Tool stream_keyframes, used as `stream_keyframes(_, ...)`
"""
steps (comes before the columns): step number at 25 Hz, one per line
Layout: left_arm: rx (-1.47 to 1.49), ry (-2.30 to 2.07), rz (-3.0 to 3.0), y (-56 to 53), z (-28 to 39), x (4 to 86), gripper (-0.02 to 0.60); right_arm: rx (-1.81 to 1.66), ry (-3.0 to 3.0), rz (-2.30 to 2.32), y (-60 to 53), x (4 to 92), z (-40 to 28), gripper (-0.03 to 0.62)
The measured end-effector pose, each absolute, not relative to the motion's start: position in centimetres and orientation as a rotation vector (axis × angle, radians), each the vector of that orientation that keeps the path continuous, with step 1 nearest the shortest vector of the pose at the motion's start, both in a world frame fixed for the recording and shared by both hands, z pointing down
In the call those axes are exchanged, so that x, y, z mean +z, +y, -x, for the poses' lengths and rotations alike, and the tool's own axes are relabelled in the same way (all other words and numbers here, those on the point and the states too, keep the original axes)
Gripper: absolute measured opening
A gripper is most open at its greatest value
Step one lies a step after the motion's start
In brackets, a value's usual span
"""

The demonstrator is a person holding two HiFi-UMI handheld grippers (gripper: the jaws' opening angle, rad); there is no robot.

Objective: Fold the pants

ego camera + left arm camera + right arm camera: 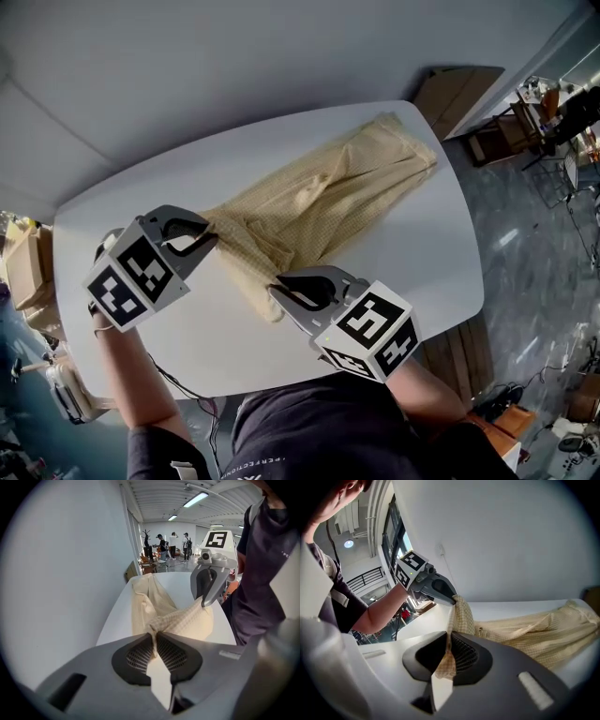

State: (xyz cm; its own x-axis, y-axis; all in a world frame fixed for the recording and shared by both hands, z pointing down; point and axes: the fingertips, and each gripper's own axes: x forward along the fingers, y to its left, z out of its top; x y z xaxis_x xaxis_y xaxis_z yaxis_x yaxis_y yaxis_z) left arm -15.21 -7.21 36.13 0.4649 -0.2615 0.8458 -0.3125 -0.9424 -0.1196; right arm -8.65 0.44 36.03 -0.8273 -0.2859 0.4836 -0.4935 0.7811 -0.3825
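On the white rounded tabletop [412,272], a pair of pale yellow checked fabric pants [347,187] stretches from the near middle of the tabletop out toward its far right corner. The far part of the pants lies flat on the tabletop, rumpled along its length. The near end is lifted clear of the tabletop and held at its two corners.

The left gripper [208,236], a grey two-jaw tool with a marker cube, hangs over the near left part of the tabletop. Its dark ribbed pads are pressed together on a thin pinch of the cloth, which runs out from between them. The right gripper [277,289], of the same make, hangs over the near middle of the tabletop. Its pads are likewise clamped on the cloth, and a small flap of fabric shows behind the pads. The edge of the pants spans the gap between the two grippers and sags a little toward the tabletop.

Beyond the far right corner of the tabletop, a flat brown cardboard piece [459,94] lies on the floor. At the near edge of the tabletop stands the person in a dark shirt [309,431].
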Motion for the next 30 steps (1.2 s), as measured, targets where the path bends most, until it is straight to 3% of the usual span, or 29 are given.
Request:
stream_keyframes(16, 1.469, -0.730, -2.691, -18.5, 1.6, 38.5, 0.037, 0.711, -2.535, -0.858, -10.8, 38.7, -4.7, 0.032)
stream_keyframes(30, 1.455, -0.679, -2.637, -21.1, -2.7, 45.6, 0.058, 0.830, -2.382, -0.877, -13.0, 45.9, -8.8, 0.037)
